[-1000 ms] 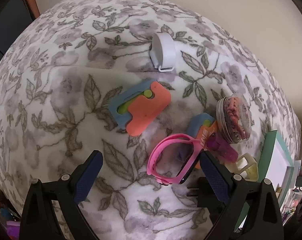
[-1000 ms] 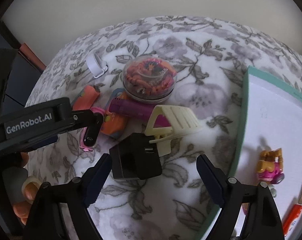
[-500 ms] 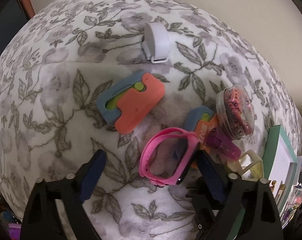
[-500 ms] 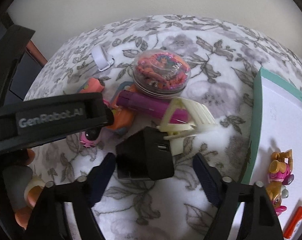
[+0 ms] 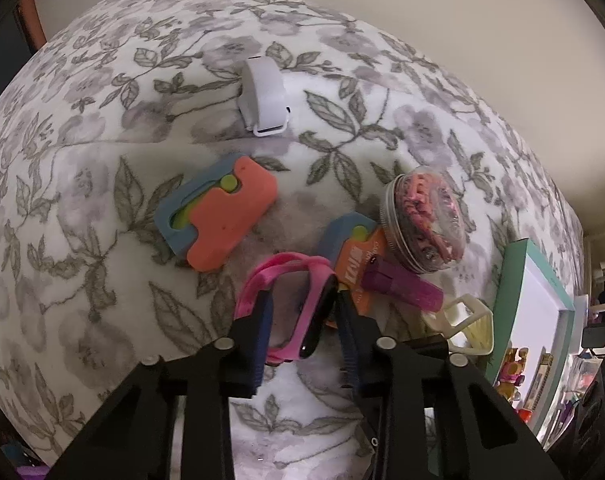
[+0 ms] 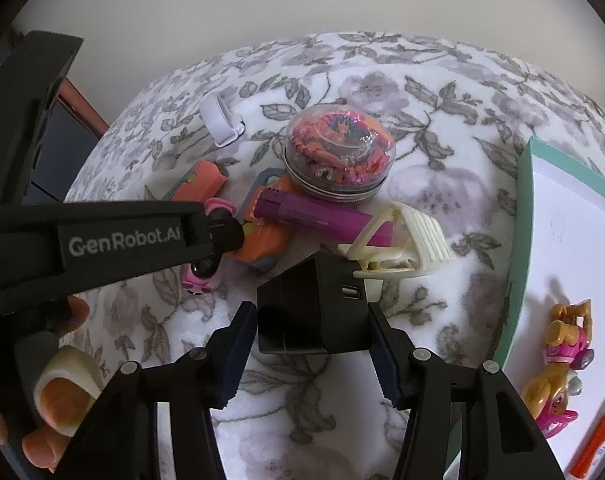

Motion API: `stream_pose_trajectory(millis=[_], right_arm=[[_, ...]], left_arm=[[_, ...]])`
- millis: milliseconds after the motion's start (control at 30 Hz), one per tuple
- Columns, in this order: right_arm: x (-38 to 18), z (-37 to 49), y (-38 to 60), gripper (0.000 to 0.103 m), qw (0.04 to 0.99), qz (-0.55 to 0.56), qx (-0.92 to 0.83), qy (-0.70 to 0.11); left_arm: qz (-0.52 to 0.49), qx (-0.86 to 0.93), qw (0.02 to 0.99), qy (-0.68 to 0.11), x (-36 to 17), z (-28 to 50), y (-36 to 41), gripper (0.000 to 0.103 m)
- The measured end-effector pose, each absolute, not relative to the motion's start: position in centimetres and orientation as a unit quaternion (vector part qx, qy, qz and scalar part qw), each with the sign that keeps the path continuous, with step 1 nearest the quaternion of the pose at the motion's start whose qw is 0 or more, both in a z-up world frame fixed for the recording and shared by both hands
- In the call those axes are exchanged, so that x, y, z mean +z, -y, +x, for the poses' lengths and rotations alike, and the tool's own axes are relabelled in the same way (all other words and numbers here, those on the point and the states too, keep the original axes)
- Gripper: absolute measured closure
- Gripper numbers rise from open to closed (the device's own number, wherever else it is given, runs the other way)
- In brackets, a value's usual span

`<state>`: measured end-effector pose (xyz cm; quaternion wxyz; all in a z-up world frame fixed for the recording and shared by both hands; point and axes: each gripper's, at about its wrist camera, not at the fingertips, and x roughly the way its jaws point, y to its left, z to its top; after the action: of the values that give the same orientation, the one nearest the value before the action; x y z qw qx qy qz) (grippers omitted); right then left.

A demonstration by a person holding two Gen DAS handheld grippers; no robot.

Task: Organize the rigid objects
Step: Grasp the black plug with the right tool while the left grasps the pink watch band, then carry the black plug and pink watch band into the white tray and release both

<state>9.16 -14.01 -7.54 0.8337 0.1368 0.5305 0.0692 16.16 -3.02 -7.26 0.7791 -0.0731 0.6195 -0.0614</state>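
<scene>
A pink watch (image 5: 302, 276) with a black face lies on the flowered blanket (image 5: 102, 160). My left gripper (image 5: 301, 302) straddles its loop, jaws closing, one pad on the strap and the other on the face. In the right wrist view the left gripper's fingertips (image 6: 222, 236) stand over the pink watch (image 6: 198, 280). A black charger block (image 6: 314, 308) sits between the pads of my right gripper (image 6: 310, 314), whose jaws are closing and touch both its sides.
An orange and blue toy (image 5: 222, 216), a second one (image 5: 354, 256), a purple tube (image 5: 402, 284), a clear jar of pink pieces (image 5: 422, 220) and a cream plastic piece (image 6: 402, 236) crowd together. A white clip (image 5: 264, 100) lies farther back. A teal-rimmed tray (image 6: 522, 240) at right holds a toy dog (image 6: 562, 360).
Both grippers have narrowed from wide open. The left one has slid over the pink watch and come onto it; the right one has come in against the black charger block.
</scene>
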Motion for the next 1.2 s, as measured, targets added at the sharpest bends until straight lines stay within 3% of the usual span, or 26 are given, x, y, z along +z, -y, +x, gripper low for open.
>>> stream_pose_trajectory(millis=[267, 733, 1200], right_arm=[[-7.3, 9.1, 14.5, 0.046, 0.833, 0.146, 0.067, -0.529], [-4.7, 8.9, 16.4, 0.046, 0.834, 0.183, 0.071, -0.515], [2.7, 6.8, 23.2, 0.046, 0.863, 0.228, 0.008, -0.452]], left_arm=[[-0.068, -0.059, 0.783, -0.616, -6.9, 16.0, 2.7, 0.088], [-0.091, -0.05, 0.806, -0.583, -2.6, 15.6, 0.4, 0.089], [-0.104, -0.081, 0.847, -0.515, 4.4, 14.4, 1.4, 0.089]])
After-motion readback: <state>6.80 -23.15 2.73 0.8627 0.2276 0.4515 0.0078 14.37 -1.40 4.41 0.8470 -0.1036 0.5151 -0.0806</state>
